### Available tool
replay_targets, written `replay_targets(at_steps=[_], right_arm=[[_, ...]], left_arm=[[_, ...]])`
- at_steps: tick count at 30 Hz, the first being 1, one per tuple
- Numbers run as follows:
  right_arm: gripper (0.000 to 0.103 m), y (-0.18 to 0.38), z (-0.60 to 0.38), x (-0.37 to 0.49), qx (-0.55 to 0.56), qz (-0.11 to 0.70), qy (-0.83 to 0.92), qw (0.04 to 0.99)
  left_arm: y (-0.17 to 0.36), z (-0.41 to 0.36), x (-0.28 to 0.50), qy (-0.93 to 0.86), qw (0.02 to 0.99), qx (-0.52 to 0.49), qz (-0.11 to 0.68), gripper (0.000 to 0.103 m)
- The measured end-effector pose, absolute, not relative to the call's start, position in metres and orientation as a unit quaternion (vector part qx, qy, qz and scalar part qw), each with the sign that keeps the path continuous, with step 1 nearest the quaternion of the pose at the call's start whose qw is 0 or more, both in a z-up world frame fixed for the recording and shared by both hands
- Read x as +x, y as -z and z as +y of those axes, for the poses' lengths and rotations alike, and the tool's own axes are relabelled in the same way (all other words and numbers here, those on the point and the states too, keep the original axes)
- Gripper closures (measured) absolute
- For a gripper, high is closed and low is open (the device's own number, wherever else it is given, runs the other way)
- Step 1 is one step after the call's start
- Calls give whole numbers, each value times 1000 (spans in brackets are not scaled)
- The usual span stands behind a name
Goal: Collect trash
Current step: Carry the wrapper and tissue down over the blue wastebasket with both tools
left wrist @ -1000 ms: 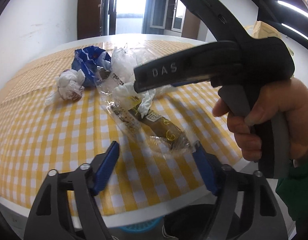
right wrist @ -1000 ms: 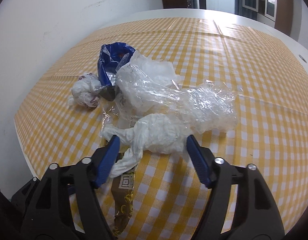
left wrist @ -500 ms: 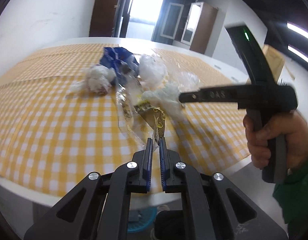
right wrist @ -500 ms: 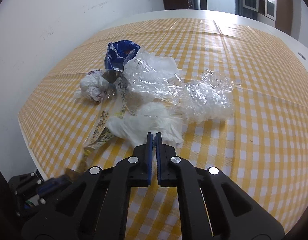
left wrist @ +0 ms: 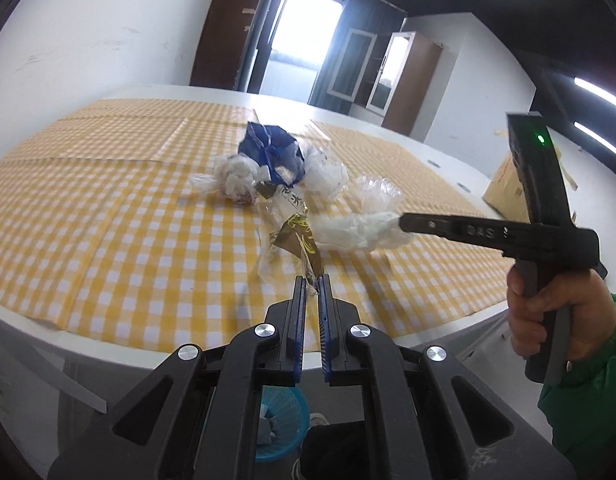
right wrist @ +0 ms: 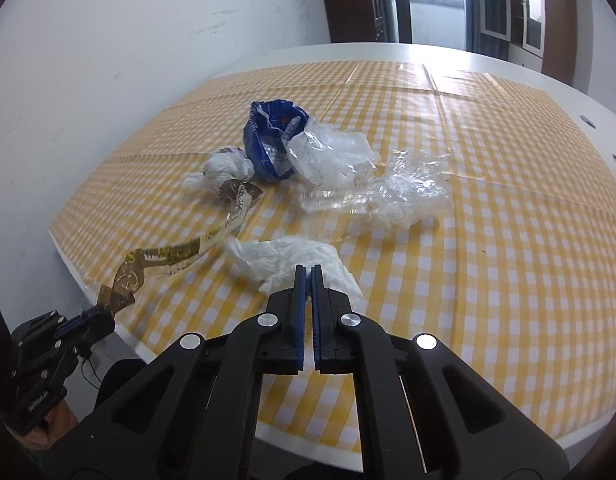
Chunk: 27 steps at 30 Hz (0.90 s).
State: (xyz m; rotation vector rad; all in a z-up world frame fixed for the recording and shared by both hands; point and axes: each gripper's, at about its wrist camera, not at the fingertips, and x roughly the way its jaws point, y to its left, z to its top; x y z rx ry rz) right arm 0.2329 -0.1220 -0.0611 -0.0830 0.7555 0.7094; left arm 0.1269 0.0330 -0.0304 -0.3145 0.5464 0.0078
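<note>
Jaws of the left gripper (left wrist: 312, 280) pinch the brown-gold wrapper (left wrist: 302, 240); right gripper (right wrist: 306, 270) clamps the white bag (right wrist: 284, 258), lower centre.

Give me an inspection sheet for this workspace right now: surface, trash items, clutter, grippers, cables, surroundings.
Surface: white table under a yellow checked cloth.
Job's things: brown-gold wrapper stretched to the table edge; white crumpled bag; blue wrapper; clear plastic film; small white wad. Blue basket on the floor below the table.
Clutter: nothing seen.
Grippers: left gripper shut on the brown-gold wrapper; right gripper shut on the white crumpled bag.
Cables: thin wire by the left gripper in the right wrist view.
Surroundings: white wall, wooden cabinets, bright doorway, cardboard box.
</note>
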Motion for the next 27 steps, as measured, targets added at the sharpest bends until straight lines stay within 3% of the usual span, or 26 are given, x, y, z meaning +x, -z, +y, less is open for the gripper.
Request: replay_targets(at_steps=[13, 27], right_arm=[[101, 49, -148, 169, -11, 330, -339, 881], [101, 42, -156, 70, -24, 290, -344, 893]], left_arm=[[-8, 30, 64, 22, 966, -162, 202, 98], [-13, 6, -35, 35, 969, -132, 208, 98]])
